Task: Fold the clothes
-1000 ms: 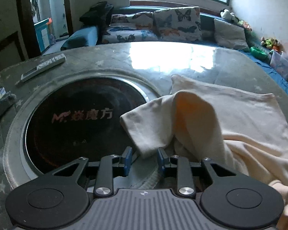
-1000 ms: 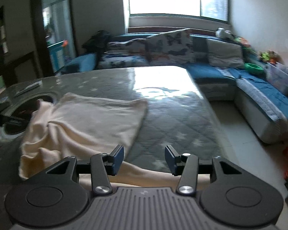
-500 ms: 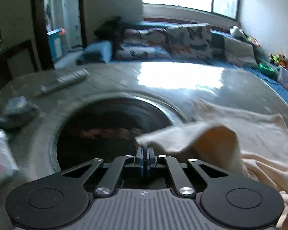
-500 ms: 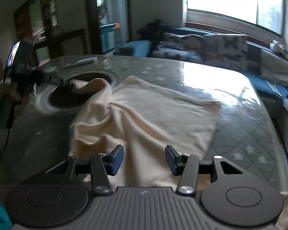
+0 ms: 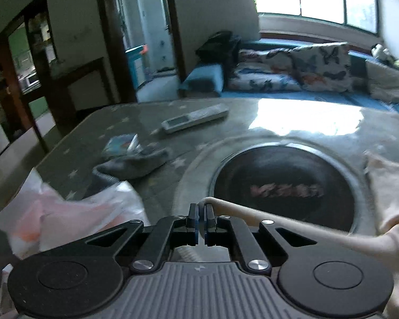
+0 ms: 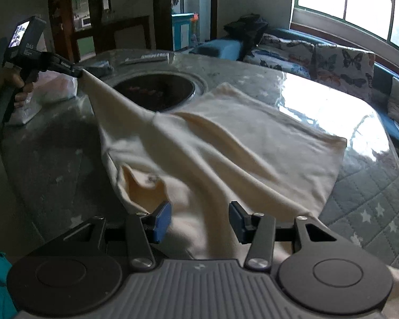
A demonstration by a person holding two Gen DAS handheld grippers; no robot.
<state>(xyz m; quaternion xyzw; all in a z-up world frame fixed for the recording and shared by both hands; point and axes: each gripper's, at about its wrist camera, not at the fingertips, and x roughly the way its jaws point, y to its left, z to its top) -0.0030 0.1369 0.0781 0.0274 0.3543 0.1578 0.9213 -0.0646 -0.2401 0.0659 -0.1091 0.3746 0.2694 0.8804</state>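
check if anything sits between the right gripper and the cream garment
Nothing visible does. The right gripper is open with the cream garment lying directly below its fingers. The left gripper is shut on a far corner, off to the side.

**Left clamped, right gaping**

Your left gripper [image 5: 202, 222] has its jaws pinched together on a corner of the cream garment [image 6: 226, 143], your left hand [image 6: 18, 85] wrapped around its handle, raised at arm's reach. Your right gripper [image 6: 199, 222] tilts downward over the cloth, jaws apart, gripping nothing.
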